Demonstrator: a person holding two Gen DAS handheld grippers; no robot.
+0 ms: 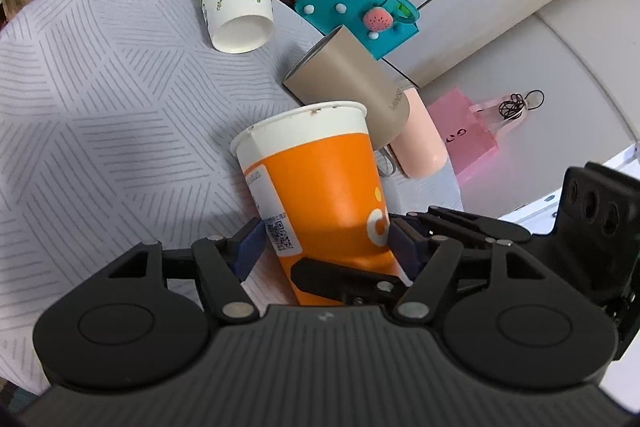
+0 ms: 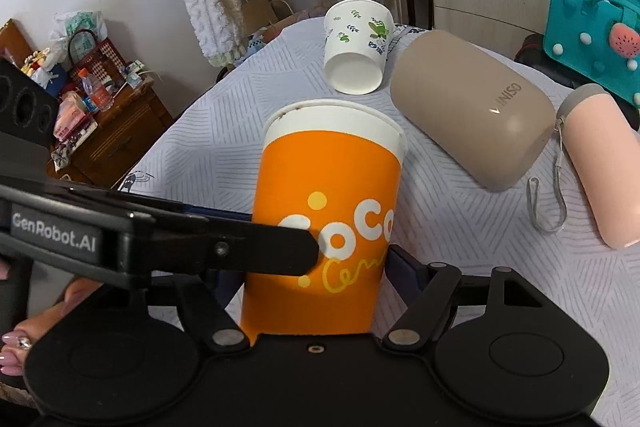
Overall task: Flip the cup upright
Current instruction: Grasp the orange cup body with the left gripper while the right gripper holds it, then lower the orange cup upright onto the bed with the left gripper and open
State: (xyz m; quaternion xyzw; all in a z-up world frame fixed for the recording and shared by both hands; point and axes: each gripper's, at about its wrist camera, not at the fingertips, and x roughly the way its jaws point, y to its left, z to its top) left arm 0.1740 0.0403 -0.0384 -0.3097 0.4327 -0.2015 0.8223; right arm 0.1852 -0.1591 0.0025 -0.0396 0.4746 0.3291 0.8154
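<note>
**Orange cup held between two hand-held grippers**

A grey-patterned cloth covers the counter (image 2: 224, 147). From the left: a leaf-printed paper cup (image 2: 356, 47) lies tipped, then the orange cup (image 2: 328, 211), rim up, then a beige tumbler (image 2: 472, 115) and pink bottle (image 2: 604, 179) on their sides. The left hand-held gripper (image 1: 326, 239) and right hand-held gripper (image 2: 316, 267) each clamp the orange cup's lower body. Opposing squeezes could crush its paper wall; uneven release could topple it.
</note>
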